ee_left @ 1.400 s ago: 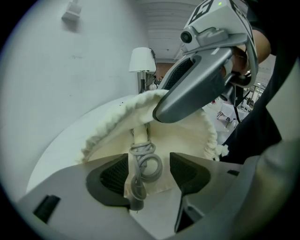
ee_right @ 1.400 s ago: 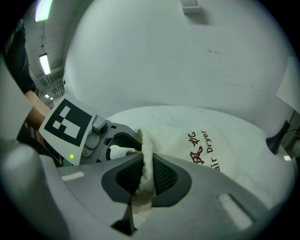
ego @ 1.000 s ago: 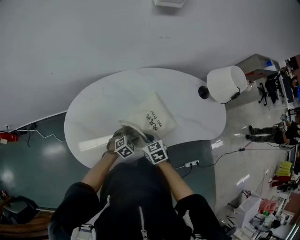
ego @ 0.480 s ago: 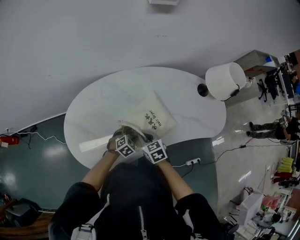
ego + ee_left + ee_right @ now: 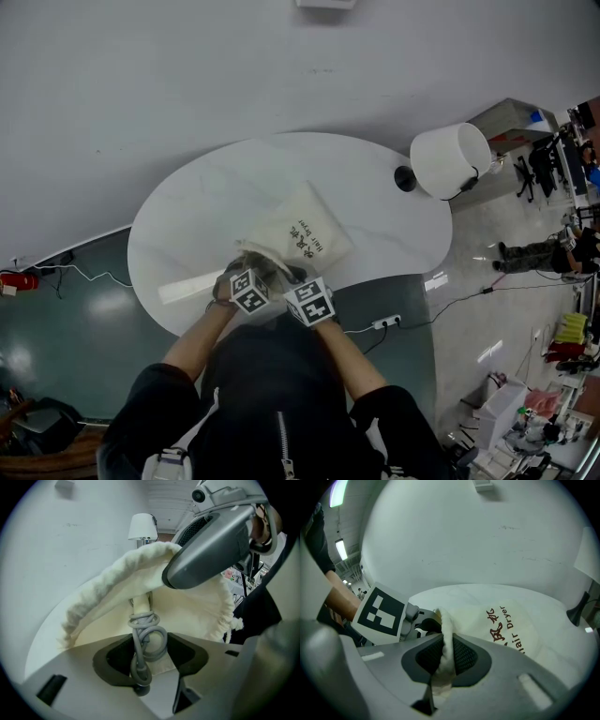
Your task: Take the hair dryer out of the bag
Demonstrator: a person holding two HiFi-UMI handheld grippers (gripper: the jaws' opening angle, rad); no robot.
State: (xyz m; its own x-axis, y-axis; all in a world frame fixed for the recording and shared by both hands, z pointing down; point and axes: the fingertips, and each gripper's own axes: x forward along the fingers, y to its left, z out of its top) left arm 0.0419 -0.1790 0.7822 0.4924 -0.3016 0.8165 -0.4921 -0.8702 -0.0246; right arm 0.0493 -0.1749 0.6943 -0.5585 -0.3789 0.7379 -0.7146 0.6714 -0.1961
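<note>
From the head view, one oval white worktop carries one cream cloth bag printed with dark red lettering. The bag lies near the front edge, its mouth turned toward the person. Two hand-held grippers meet at that mouth, the left hand-held gripper and the right hand-held gripper, each bearing one marker cube. One white-shaded lamp stands at the worktop's far right, and one power strip lies on the floor below.

In the left gripper view, the bag's gathered rim is lifted open. One hair dryer sits inside it, showing only a cream handle wound with a grey cord. The cord's coiled bundle hangs out of the mouth, right between the left jaws. These jaws stand apart on either side of the coil and have just been closing, so the gripper is released and not clamped. The right gripper's grey body holds the rim up at the upper right.

In the right gripper view, the right jaws are clenched on the bag's frilled rim, with cloth pinched between the ribbed pads. The lettering reads partly "Dryer". The left gripper's marker cube sits just beside it.
</note>
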